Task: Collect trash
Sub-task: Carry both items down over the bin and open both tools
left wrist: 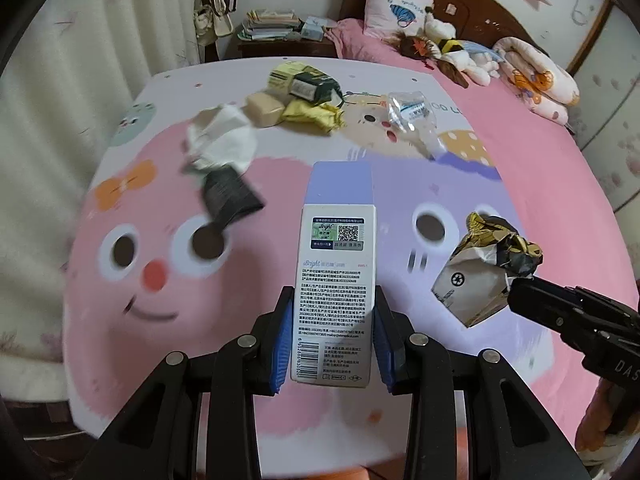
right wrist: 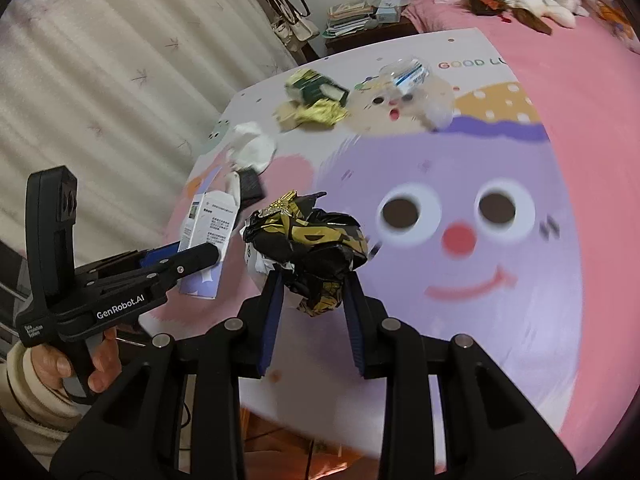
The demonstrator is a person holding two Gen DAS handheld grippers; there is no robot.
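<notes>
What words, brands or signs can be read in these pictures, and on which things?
"iBright": white box in the left gripper; its remaining print is too small.
"GenRobot.AI": left gripper's side.
"DAS": right gripper, cut off.
"GOOD LU": bed sheet, cut off.
Recycling sign: crumpled wrapper.

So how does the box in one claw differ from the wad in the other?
The white box in the left gripper is flat-sided, uncrushed and printed with text; the black-and-gold wrapper in the right gripper is crumpled into a shiny ball. The box is long, the wrapper roundish. Both are clamped and lifted over the bed.
</notes>
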